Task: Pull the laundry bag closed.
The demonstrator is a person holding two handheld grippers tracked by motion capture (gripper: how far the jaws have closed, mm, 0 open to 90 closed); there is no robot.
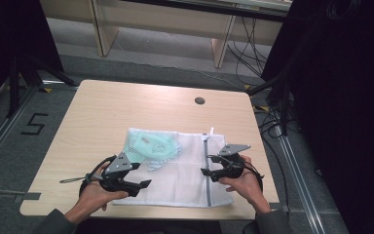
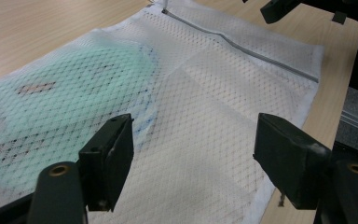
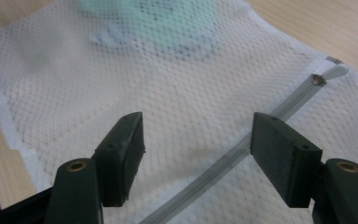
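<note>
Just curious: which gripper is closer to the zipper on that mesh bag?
Right. The right gripper hovers right over the zipper; the left gripper sits across the bag, near its left edge.

Your high view looks forward and down on the whole surface (image 1: 102,112); both gripper views sit close, sharing the mesh bag (image 2: 223,93).
</note>
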